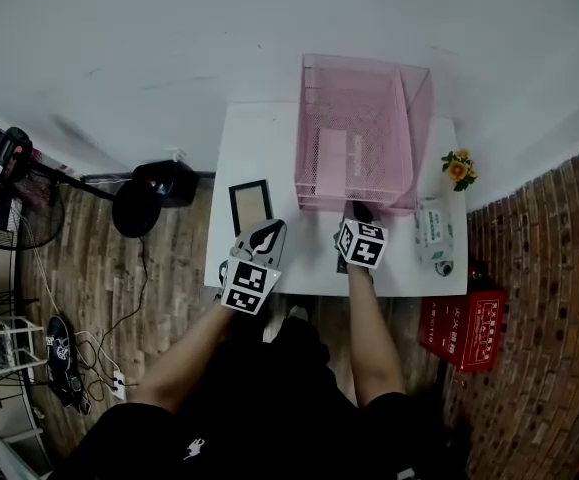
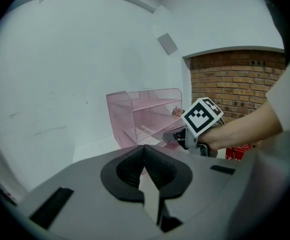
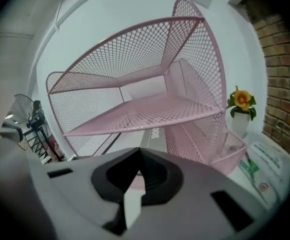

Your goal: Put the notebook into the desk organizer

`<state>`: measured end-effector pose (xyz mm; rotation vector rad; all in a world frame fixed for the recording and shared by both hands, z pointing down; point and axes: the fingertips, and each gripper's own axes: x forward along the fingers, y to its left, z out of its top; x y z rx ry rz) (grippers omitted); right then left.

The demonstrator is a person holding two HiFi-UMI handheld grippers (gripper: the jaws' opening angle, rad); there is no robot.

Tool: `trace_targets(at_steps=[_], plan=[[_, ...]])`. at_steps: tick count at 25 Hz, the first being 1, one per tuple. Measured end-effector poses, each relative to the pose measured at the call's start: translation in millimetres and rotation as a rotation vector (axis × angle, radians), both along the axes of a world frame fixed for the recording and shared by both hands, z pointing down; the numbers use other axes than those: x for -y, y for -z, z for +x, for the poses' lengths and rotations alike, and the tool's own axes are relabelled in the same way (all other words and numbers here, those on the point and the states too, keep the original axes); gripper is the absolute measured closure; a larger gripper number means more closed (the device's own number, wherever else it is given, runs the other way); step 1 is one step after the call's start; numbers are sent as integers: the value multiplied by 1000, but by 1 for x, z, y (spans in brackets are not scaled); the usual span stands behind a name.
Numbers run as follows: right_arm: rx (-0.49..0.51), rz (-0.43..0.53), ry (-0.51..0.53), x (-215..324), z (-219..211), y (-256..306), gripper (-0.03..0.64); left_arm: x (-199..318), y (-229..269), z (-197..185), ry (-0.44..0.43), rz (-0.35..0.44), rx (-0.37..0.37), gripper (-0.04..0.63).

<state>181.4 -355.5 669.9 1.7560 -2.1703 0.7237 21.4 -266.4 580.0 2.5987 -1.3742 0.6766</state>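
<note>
A person seated at a white table (image 1: 269, 138) works two hand-held tools in front of a pink wire-mesh desk organizer (image 1: 369, 63). The pale rectangular notebook (image 3: 152, 134) already lies flat on the organizer's bottom tier, its near edge showing beneath the lower mesh shelf. The right tool (image 1: 359, 213) sits at the organizer's open front, jaws pressed together with nothing between them. The left tool (image 1: 264, 236), also closed and empty, hovers over the table's near edge, close to a dark-framed tan rectangular panel (image 1: 250, 206).

The placing step appears all but done. What likely remains is a nudge with the closed right tip to seat the notebook fully, or a straight pull back that stays clear of the mesh front.

On the table are one notebook, one organizer, one framed panel, one small pot of orange flowers (image 1: 458, 168) and one white-and-green pack of wipes (image 1: 432, 230). Two tools are in play.
</note>
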Motion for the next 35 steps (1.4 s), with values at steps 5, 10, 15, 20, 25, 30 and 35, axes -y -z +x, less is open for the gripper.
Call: trace_targets(at_steps=[5, 10, 15, 20, 25, 30, 35], plan=[[15, 10, -26, -15, 3, 7, 617, -8, 7, -4, -29, -2, -50, 594], [17, 40, -69, -43, 1, 22, 617, -21, 21, -2, -130, -9, -97, 594], [9, 101, -135, -78, -7, 54, 617, -33, 41, -19, -196, 54, -98, 594], [-2, 160, -187, -120, -21, 86, 617, -43, 60, -49, -208, 93, -141, 594], [6, 227, -239, -167, -37, 119, 617, -61, 83, -70, -254, 134, -190, 594], [4, 331, -293, -213, -56, 165, 617, -80, 108, -87, -315, 188, -229, 594], [-4, 385, -302, -250, -79, 196, 617, -97, 122, -101, -363, 215, -259, 594]])
